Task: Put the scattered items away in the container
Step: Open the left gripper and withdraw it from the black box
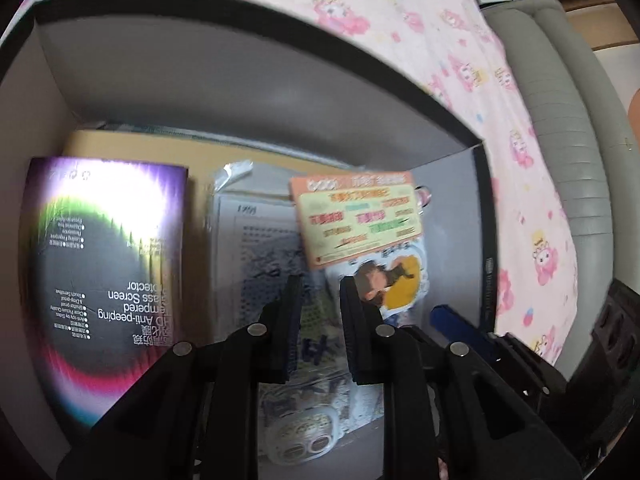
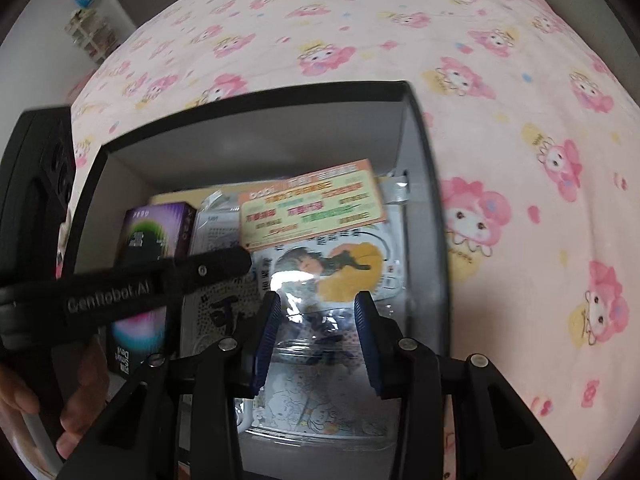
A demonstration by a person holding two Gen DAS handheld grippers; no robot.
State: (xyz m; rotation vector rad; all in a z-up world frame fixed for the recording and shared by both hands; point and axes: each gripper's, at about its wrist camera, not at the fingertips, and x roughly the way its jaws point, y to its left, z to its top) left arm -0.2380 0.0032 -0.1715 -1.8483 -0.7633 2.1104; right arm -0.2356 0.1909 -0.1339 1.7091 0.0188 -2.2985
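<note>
A black-rimmed box (image 1: pixel 240 80) with grey inner walls sits on the bed; it also shows in the right wrist view (image 2: pixel 424 184). Inside lie a purple screen-protector box (image 1: pixel 108 248), an orange card (image 1: pixel 356 216), clear-bagged sticker sheets (image 1: pixel 260 248) and a round cartoon sticker (image 1: pixel 396 280). My left gripper (image 1: pixel 320 292) hovers over the box, jaws open and empty. My right gripper (image 2: pixel 318 300), with blue pads, hangs open and empty over the sticker sheets (image 2: pixel 320 400). The orange card (image 2: pixel 312 208) and purple box (image 2: pixel 156 236) also show in the right wrist view, as does the left gripper (image 2: pixel 120 292).
The box rests on a pink cartoon-print bedsheet (image 2: pixel 500 120). A grey padded headboard (image 1: pixel 560 120) stands to the right in the left wrist view. A black object (image 2: pixel 36 184) sits left of the box. A white shelf (image 2: pixel 88 28) stands far left.
</note>
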